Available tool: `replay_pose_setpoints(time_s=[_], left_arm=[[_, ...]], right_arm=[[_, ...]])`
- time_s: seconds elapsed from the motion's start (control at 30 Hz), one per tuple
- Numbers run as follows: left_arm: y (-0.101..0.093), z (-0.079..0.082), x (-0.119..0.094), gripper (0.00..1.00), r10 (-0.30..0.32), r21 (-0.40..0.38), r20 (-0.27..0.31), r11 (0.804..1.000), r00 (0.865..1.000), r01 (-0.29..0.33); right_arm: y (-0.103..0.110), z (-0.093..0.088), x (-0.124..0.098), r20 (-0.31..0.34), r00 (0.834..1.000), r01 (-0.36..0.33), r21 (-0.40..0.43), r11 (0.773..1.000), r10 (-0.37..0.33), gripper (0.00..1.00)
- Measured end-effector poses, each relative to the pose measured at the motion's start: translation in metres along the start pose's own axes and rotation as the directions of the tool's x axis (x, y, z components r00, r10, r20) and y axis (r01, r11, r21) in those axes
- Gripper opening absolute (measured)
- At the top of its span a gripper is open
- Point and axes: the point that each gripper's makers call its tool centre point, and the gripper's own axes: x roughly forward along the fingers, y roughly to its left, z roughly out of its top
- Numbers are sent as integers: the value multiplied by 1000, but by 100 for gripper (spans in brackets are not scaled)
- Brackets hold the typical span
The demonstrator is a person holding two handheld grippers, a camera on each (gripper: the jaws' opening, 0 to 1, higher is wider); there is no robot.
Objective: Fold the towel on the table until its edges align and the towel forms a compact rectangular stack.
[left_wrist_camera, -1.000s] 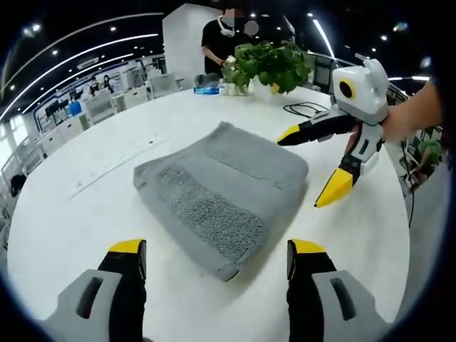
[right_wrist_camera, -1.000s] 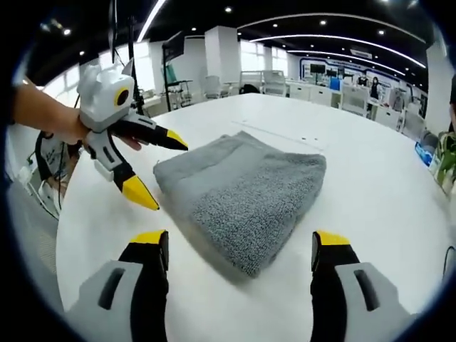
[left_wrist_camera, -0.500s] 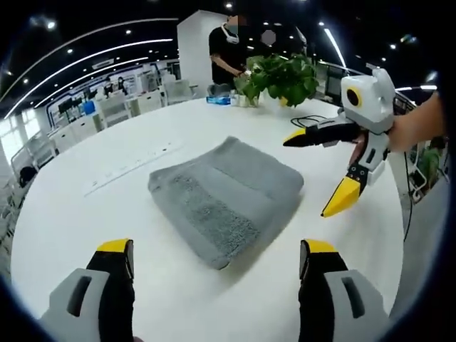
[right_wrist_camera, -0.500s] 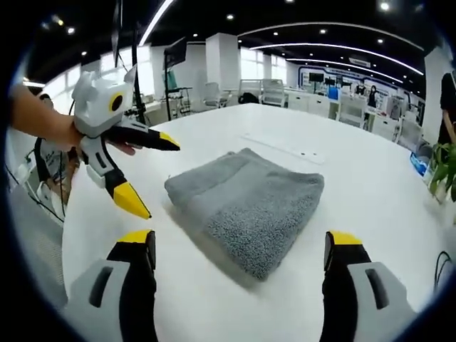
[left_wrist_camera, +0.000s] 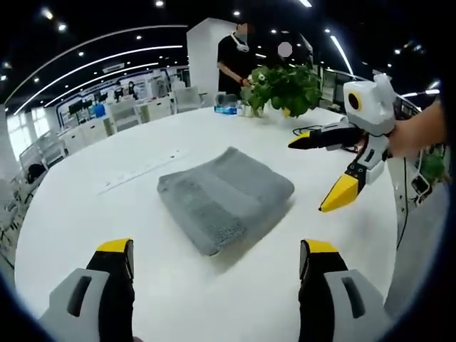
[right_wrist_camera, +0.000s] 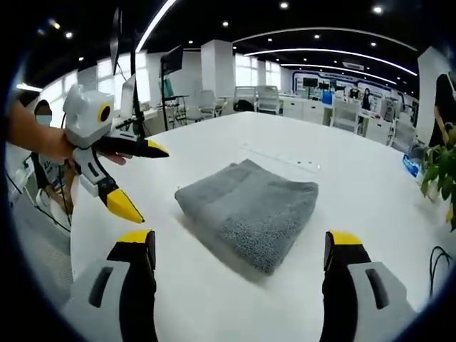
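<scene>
A grey towel [left_wrist_camera: 226, 195] [right_wrist_camera: 251, 209] lies folded into a compact rectangular stack on the white round table [left_wrist_camera: 92, 228] [right_wrist_camera: 370, 185]. My left gripper [left_wrist_camera: 216, 258] is open, held back from the towel's near edge with nothing between its yellow-tipped fingers. It also appears in the right gripper view, where the left gripper [right_wrist_camera: 135, 178] hovers open to the left of the towel. My right gripper [right_wrist_camera: 239, 249] is open too, short of the towel. The left gripper view has the right gripper [left_wrist_camera: 324, 171] open above the table, right of the towel, in a hand.
A potted green plant [left_wrist_camera: 285, 82] and a blue box [left_wrist_camera: 226, 110] stand at the far side of the table, with a person [left_wrist_camera: 235, 57] behind them. A black cable [left_wrist_camera: 306, 130] lies near the plant. Desks and chairs fill the office beyond.
Both grippers have drawn back and risen away from the towel, so it looks smaller and farther. The towel itself has stayed folded in place.
</scene>
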Motion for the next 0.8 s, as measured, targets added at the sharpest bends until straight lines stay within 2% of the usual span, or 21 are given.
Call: replay_pose_setpoints(time_s=[0.2, 0.43, 0.8], left_arm=[[-11, -4, -17, 99, 6, 11, 2, 1000, 1000, -6], [-14, 0, -35, 99, 29, 12, 21, 999, 999, -29], [-26, 4, -55, 99, 53, -12, 33, 999, 998, -53]], right_arm=[[5, 4, -14, 14, 1000, 4, 0, 1000, -4, 99], [12, 10, -30, 37, 999, 12, 2, 1000, -12, 99], [19, 4, -49, 48, 999, 6, 1, 1000, -6, 99]])
